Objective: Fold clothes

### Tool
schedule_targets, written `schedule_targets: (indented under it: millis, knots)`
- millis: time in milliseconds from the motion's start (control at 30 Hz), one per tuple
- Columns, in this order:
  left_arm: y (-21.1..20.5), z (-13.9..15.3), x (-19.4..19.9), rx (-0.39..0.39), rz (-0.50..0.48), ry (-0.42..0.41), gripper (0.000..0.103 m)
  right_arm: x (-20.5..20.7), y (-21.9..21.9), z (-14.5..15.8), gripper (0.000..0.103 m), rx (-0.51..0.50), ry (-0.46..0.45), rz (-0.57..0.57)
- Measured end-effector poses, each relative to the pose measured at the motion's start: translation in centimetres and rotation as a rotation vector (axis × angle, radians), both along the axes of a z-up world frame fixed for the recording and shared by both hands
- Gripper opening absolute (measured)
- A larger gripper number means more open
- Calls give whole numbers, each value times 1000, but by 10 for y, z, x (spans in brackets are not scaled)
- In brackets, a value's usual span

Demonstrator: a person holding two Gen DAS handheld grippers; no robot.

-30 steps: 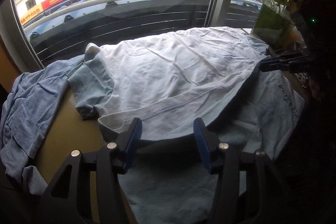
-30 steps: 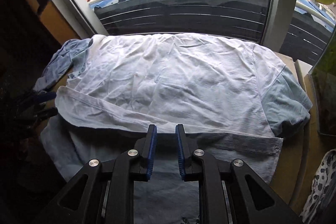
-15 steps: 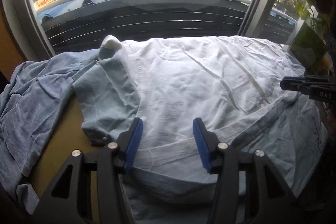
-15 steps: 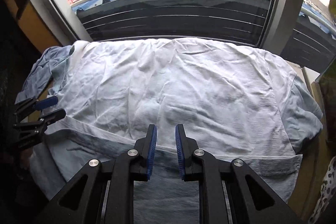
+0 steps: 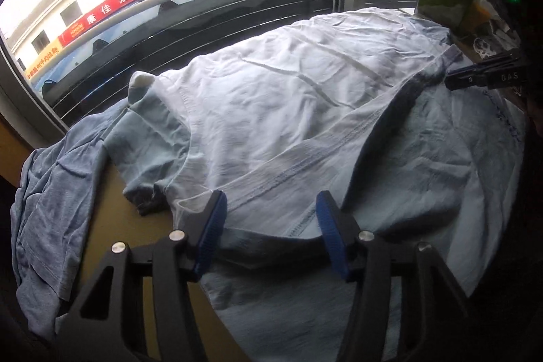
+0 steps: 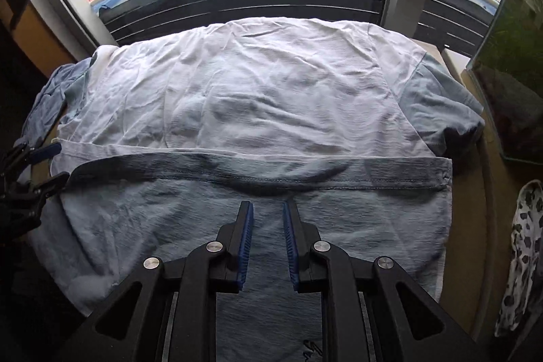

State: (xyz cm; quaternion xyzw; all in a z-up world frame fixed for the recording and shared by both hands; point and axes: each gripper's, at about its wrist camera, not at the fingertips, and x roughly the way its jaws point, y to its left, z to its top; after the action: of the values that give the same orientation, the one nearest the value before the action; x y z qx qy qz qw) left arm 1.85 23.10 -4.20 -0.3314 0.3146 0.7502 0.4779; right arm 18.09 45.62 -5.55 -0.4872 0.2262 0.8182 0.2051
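Cotton shirt: pale blue T-shirt lies spread across the surface under the window, filling the middle of both views; its lower part is already turned up, so a hem band runs across the frame in the right wrist view.
Handling: judged light, thin and limp; it wrinkles readily, will sag between two holds and drag on the layer below. Not fragile, not slippery.
Sleeves: one sleeve lies at centre right in the right wrist view, the other at centre left in the left wrist view; both look loose and bunched.
Where to hold: judged best at the stitched hem band near its two ends, where the cloth is doubled and firmer; a pinch in the open middle would only raise a peak.
Left tool: jaws stand fairly wide and have just been opening; the turned-up edge lies between them, pads not pressing on it.
Right tool: jaws narrow with a clear gap, poised over the lower panel just short of the hem band, holding nothing.
Other cloth: a darker blue garment is heaped at lower left in the left wrist view, partly under the shirt's sleeve.
Risk: lifting unevenly would skew the fold.
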Motion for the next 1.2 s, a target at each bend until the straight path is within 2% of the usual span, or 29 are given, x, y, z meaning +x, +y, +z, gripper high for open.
schedule_targets:
  millis: [67, 100, 133, 167, 200, 233, 300, 333, 367, 400, 467, 533, 633, 667, 767, 833, 900, 1067, 1100, 1133, 1200]
  knots:
    - [-1, -3, -1, 11, 57, 56, 66, 5, 7, -1, 20, -17, 34, -2]
    - [-1, -3, -2, 18, 91, 83, 78, 5, 8, -1, 21, -18, 41, 5]
    - [-2, -4, -4, 26, 124, 110, 81, 3, 6, -1, 22, -11, 42, 20]
    - [-5, -1, -7, 45, 173, 118, 77, 2, 3, 0, 24, 7, 34, 42]
    - [-9, 5, -12, 73, 233, 113, 58, 0, 0, 0, 26, 25, 26, 64]
    - [-15, 14, -16, 112, 293, 114, 53, -2, -4, 1, 30, 48, 17, 88]
    - [-31, 37, -23, 206, 412, 101, 56, -8, -17, 3, 38, 118, -6, 137]
    - [-37, 47, -25, 237, 431, 81, 62, -10, -23, 3, 46, 147, -14, 158]
    - [-39, 54, -25, 257, 420, 53, 64, -12, -28, 3, 56, 164, -14, 169]
    - [-38, 57, -19, 249, 384, 42, 69, -13, -31, 3, 62, 176, -17, 177]
    - [-29, 53, -1, 192, 276, 43, 71, -17, -35, 4, 65, 178, -30, 179]
    - [-16, 33, 22, 85, 202, 110, 73, -19, -37, 5, 68, 185, -35, 192]
    - [-7, -2, 52, -45, 132, 250, 68, -11, -39, 4, 71, 194, -3, 215]
    - [-7, -9, 56, -60, 143, 268, 68, -9, -42, 4, 73, 193, -1, 231]
    - [-17, -11, 54, -68, 176, 158, 57, 1, -52, 4, 74, 195, -3, 271]
    - [-29, -13, 59, -62, 188, 114, 55, 10, -60, 5, 74, 197, -1, 283]
    - [-39, -14, 66, -66, 194, 114, 56, 21, -68, 4, 75, 205, 14, 286]
    - [-39, -18, 59, -69, 245, 96, 66, 31, -79, 6, 75, 216, 25, 276]
    - [-36, -18, 56, -68, 257, 103, 74, 30, -78, 6, 76, 215, 22, 277]
    - [-32, -18, 52, -67, 265, 107, 77, 28, -78, 6, 77, 214, 20, 279]
    - [-26, -17, 42, -63, 281, 80, 77, 27, -77, 5, 79, 213, 22, 278]
